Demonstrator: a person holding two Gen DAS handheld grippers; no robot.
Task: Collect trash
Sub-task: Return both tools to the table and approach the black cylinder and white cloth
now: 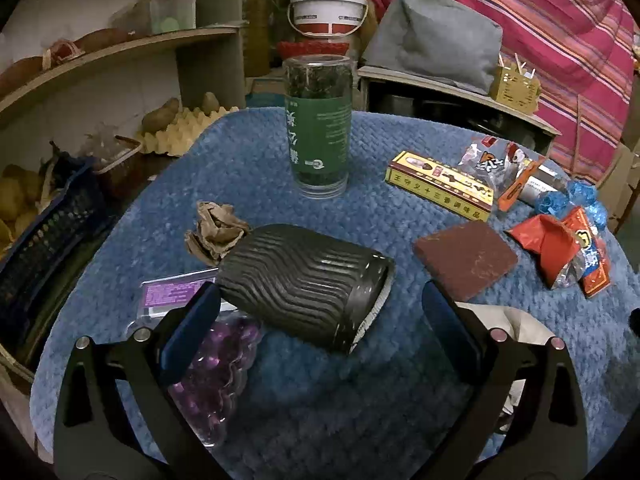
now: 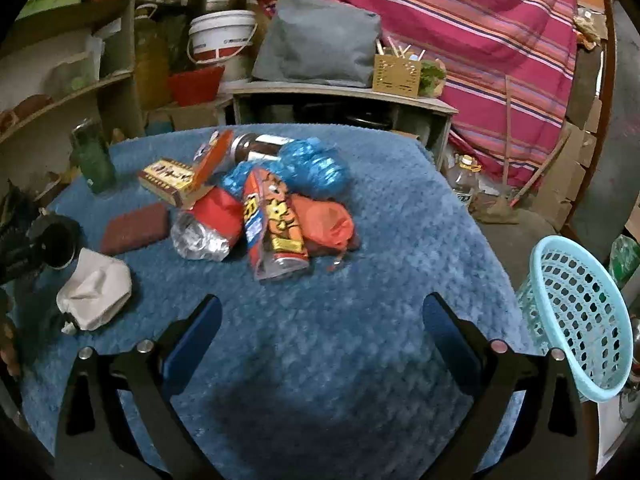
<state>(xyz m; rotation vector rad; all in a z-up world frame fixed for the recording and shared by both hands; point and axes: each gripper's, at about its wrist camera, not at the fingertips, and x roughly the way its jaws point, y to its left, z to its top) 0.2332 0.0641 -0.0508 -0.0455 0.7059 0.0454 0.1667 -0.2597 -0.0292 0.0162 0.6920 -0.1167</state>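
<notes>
Setting: a table covered in a blue fleece cloth (image 2: 380, 220), strewn with wrappers and household items, stood in a cluttered storeroom.
Left gripper (image 1: 320, 312): its fingers stood wide apart and empty, hovering just over a black ribbed cup (image 1: 304, 284) lying on its side.
Right gripper (image 2: 320, 320): also spread wide and empty, above bare cloth, short of the trash pile.
Trash: a red snack wrapper (image 2: 276, 220), a silver-lined red packet (image 2: 208, 224), crumpled blue plastic (image 2: 312, 164) and an orange bag (image 2: 332, 220) lay heaped mid-table; a brown paper wad (image 1: 214, 228) sat touching the cup; a white crumpled scrap (image 2: 96, 288) lay nearer the left.
Bin: a light blue perforated basket (image 2: 576, 320) stood off the table's right edge.
Risks: the left fingers might have closed on the cup rather than the paper wad, since the two touched; slick wrappers could have slipped out over the gap to the basket.
Writing: the green-labelled jar (image 1: 318, 128) and the yellow box (image 1: 440, 180) carried Chinese characters, seen upside down and not reliably legible; no brand could be read.
</notes>
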